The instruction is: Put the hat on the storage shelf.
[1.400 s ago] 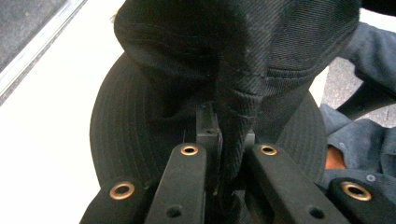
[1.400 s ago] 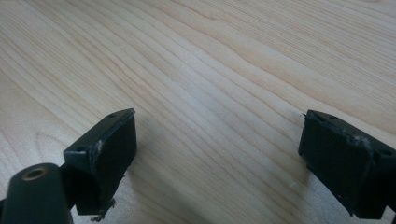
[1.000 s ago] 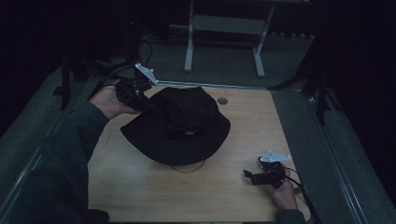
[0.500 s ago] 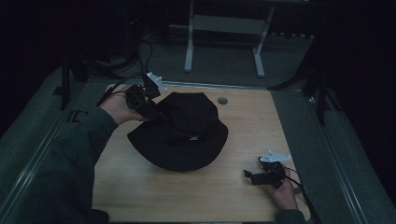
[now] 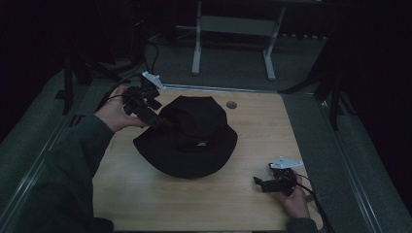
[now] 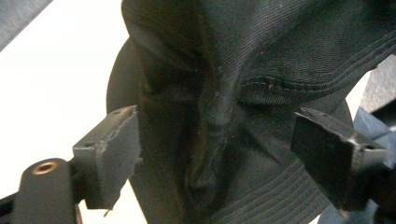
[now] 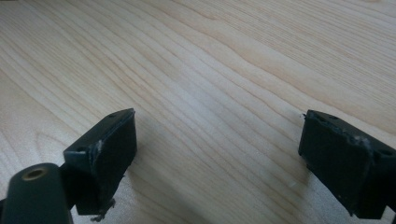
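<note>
The right gripper is rested near the table's near right corner, its jaws spread over bare wood. Farther in, the black hat is laid at the table's middle, brim down. At its far left side the left gripper is held — jaws just opened wide, a fold of fabric between them, unpinched.

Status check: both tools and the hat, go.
Left tool jaws just opened, hat fabric between them, unpinched. Right tool open, resting on table, apart from hat. Black bucket hat sits mid-table. Nothing in the way.
</note>
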Motion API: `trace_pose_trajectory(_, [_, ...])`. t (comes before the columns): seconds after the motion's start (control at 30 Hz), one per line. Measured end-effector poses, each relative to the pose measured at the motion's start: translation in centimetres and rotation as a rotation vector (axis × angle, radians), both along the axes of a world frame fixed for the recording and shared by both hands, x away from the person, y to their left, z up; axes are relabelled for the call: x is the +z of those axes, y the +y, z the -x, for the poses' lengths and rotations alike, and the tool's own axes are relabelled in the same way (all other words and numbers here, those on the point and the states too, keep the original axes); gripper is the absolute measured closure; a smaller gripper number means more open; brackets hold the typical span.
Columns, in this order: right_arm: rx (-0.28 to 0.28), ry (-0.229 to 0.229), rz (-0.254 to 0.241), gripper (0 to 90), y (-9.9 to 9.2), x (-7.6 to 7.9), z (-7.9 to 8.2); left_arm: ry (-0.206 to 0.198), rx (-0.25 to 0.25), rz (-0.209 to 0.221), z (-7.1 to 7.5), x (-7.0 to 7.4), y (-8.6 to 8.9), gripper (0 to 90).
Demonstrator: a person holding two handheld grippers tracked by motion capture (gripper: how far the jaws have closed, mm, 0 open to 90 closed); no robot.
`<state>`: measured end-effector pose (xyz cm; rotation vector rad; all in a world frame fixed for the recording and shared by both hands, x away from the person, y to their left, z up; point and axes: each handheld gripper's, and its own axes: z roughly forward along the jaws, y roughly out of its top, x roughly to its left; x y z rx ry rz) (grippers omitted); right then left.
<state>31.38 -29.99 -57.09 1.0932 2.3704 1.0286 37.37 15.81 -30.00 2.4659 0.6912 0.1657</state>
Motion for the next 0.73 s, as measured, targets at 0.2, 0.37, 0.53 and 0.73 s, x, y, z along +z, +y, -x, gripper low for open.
trace_pose_trajectory(0.2, [0.0, 0.0, 0.0, 11.2, 0.0, 0.0, 0.0, -0.028, 0.06, 0.062, 0.6, 0.7, 2.0, 15.7])
trace_pose_trajectory(0.37, [0.0, 0.0, 0.0, 11.2, 0.0, 0.0, 0.0, -0.063, 0.087, 0.142, 1.0, 1.1, 3.8, 21.4])
trace_pose_trajectory(0.53, [-0.001, 0.0, 0.0, 11.2, 0.0, 0.0, 0.0, -0.1, 0.136, 0.218, 1.4, 0.9, 5.8, 24.1])
trace_pose_trajectory(0.73, [0.0, 0.0, 0.0, 11.2, 0.0, 0.0, 0.0, -0.144, 0.223, 0.27, 2.2, -0.3, 9.1, 24.0])
